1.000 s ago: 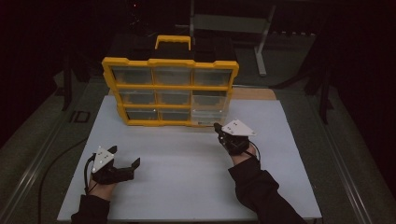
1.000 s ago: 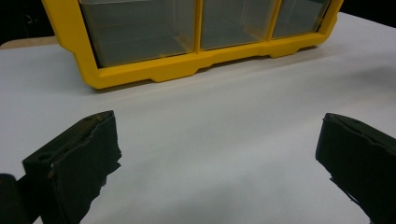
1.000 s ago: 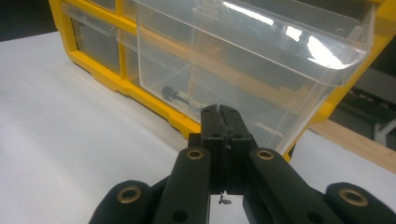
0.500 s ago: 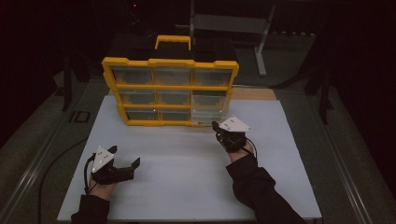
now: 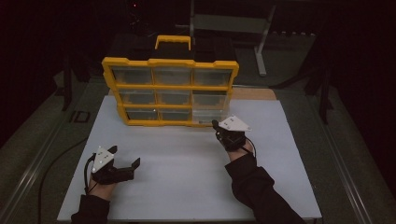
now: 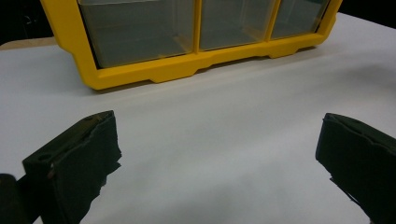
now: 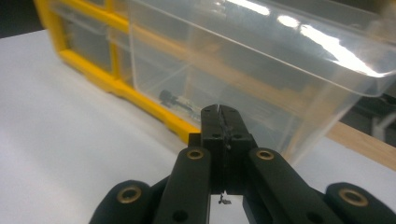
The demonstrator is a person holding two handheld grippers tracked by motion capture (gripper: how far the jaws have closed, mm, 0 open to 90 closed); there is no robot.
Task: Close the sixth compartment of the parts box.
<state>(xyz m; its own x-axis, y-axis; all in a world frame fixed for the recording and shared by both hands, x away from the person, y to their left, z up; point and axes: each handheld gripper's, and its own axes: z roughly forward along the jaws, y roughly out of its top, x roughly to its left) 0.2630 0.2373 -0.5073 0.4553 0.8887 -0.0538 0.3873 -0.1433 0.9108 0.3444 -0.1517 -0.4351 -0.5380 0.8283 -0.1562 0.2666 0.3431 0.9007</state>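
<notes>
the clear drawer sits at the bottom right corner of the yellow organizer, pulled partway out of its slot toward the person, and in the right gripper view a small dark part lies on its floor. the right gripper is at the drawer's front, its jaws pressed together with no gap between them; whether they pinch the drawer's wall or just rest against it cannot be told. the organizer stands upright near the far edge of the white table top, its yellow handle on top and its other clear compartments pushed in. the left gripper rests low on the table top near the person's side, well apart from the organizer, its jaws spread wide with nothing between them; its own view looks across bare white surface to the organizer's lower row.
</notes>
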